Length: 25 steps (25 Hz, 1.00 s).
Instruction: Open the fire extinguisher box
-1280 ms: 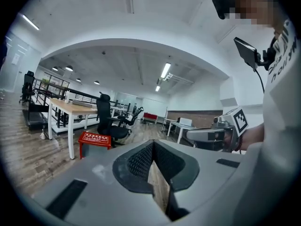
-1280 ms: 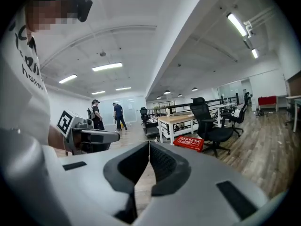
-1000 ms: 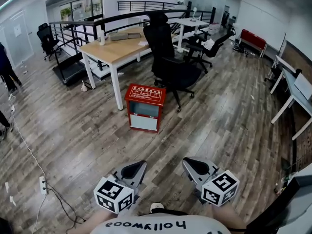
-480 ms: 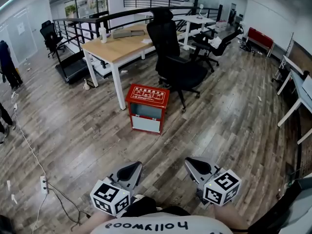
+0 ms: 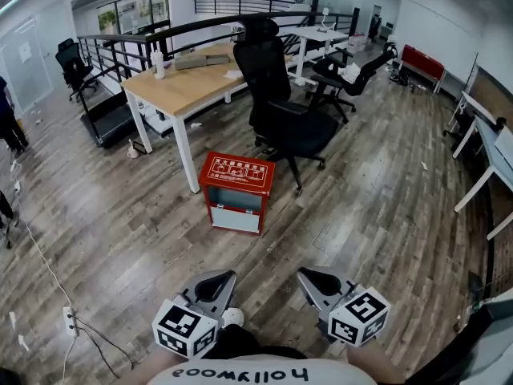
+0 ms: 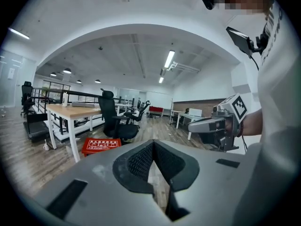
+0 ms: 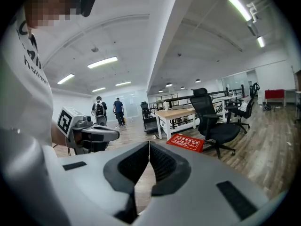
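A red fire extinguisher box (image 5: pixel 237 192) with a pale front panel stands on the wood floor, beside a table leg and a black office chair (image 5: pixel 282 111). Its red lid also shows in the left gripper view (image 6: pixel 100 145) and the right gripper view (image 7: pixel 187 142). My left gripper (image 5: pixel 217 282) and right gripper (image 5: pixel 314 280) hang close to my body, well short of the box. Both have their jaws shut with nothing between them. In the left gripper view the jaws (image 6: pixel 153 144) meet at the tip; the same holds in the right gripper view (image 7: pixel 148 145).
A wooden table (image 5: pixel 186 83) stands behind the box, with railings and more desks beyond. A cable and power strip (image 5: pixel 69 319) lie on the floor at the left. Two people (image 7: pixel 107 111) stand far off. A white desk (image 5: pixel 489 139) lines the right side.
The view has shifted a little closer to the box, which now sits slightly lower and nearer in the head view. Both grippers stay shut and low in front of me.
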Tool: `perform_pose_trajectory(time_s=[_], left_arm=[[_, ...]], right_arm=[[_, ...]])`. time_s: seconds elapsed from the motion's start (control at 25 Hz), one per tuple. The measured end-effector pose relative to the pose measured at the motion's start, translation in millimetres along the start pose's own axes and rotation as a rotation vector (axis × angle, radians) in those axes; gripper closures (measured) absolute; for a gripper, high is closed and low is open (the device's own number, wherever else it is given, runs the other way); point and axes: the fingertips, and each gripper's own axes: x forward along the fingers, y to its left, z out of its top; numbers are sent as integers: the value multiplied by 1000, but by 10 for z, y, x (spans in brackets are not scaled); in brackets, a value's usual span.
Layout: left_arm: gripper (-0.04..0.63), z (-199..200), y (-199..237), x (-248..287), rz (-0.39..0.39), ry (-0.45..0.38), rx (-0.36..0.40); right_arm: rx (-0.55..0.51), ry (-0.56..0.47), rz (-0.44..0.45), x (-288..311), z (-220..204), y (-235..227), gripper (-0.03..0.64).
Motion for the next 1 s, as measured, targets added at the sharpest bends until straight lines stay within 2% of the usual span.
perform_pose_trajectory(time_s=[0.32,0.64,0.84,1.0], left_arm=[[589,259,615,425,-54,27,-21],[589,407,1196,729,-79,-3,-68],[589,530,1616,886,-89,-27,-47],[589,526,1879,1057,-80,-12,-12]], right_arm=[[35,10,-53,560,281,-406,606],[136,14,-117,1044,444,-745,606],[95,27,-109,1453,594,-763,606],[19,64,-113,1674,582,-778,606]])
